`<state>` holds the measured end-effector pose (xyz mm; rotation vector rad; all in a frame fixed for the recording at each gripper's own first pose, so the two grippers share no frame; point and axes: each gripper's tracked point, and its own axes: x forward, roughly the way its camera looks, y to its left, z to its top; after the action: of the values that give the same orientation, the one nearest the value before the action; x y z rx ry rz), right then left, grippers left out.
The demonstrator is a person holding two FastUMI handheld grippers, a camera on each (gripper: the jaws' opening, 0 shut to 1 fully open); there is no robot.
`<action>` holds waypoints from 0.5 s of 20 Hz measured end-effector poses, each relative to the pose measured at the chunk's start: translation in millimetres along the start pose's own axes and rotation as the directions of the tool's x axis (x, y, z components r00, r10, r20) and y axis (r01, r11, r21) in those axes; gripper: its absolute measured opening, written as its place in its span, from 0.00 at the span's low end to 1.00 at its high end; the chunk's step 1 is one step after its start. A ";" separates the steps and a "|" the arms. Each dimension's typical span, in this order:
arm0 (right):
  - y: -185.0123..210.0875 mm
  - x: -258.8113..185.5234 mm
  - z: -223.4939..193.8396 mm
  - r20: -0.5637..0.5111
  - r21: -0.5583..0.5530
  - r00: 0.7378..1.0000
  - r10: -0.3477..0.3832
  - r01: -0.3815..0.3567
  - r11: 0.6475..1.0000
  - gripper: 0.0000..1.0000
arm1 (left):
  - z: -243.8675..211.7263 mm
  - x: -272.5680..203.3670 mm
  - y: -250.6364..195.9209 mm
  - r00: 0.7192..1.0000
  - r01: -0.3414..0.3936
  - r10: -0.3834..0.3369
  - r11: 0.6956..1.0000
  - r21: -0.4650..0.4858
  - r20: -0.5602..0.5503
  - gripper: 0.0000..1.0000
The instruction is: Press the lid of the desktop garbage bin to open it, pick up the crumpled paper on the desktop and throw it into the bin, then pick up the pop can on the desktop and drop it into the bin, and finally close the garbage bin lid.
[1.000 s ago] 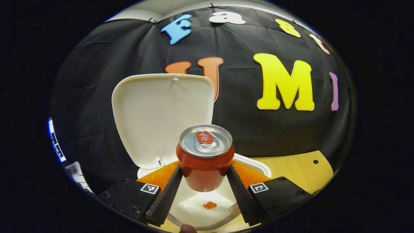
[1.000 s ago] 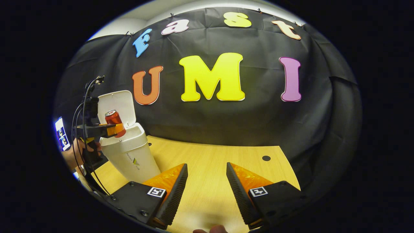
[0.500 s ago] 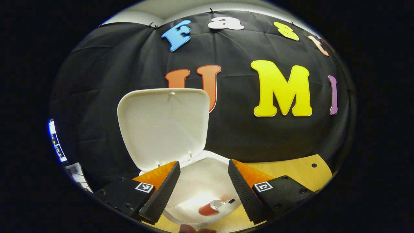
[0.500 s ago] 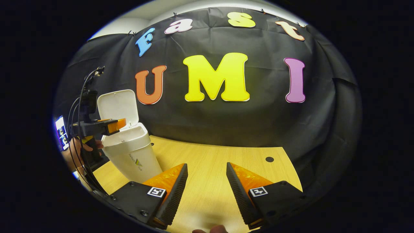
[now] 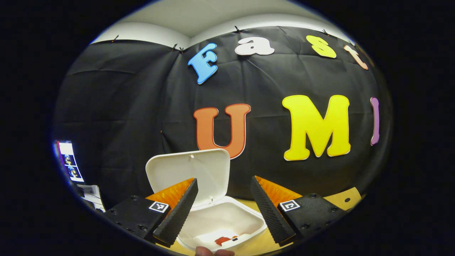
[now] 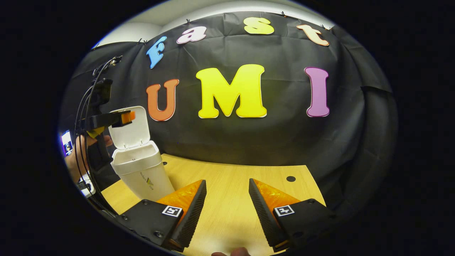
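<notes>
A creased black cloth backdrop (image 6: 227, 142) is hanging as the booth's wall, curving round behind the desk; small dark clips (image 5: 236, 28) are pinning its upper edge; a pale off-white wall and ceiling strip (image 5: 199, 17) is showing above it; a light wood-grain desktop (image 6: 231, 188) is lying below, with a small round dark hole (image 6: 291, 179) near its far right corner; a lit screen (image 5: 69, 161) is glowing at the far left; light is falling evenly across the cloth.

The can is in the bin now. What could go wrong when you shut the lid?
The lid stands upright and the left gripper hangs open right beside it, so a hard push might tip the tall bin. The can lies low inside, so it probably won't block the lid.
</notes>
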<state>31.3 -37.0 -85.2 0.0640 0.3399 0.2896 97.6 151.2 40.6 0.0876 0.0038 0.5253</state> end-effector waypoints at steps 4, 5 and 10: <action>-14.7 0.9 8.0 0.011 0.011 1.000 0.001 -0.002 1.000 0.78 | 27.4 10.6 8.3 0.996 -0.085 0.084 0.996 0.018 0.035 0.96; -15.9 1.9 9.3 0.008 0.017 1.000 0.006 -0.006 1.000 0.78 | 31.6 14.0 10.6 0.994 -0.106 0.105 0.994 0.032 0.040 0.96; -12.6 10.1 27.2 0.011 -0.024 0.999 0.050 -0.050 0.998 0.78 | 41.4 28.3 25.3 0.978 -0.207 0.205 0.978 0.034 0.041 0.96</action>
<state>53.0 -46.4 -64.2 0.0506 0.3240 0.3424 110.5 183.7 84.5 0.1365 -0.0322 0.7313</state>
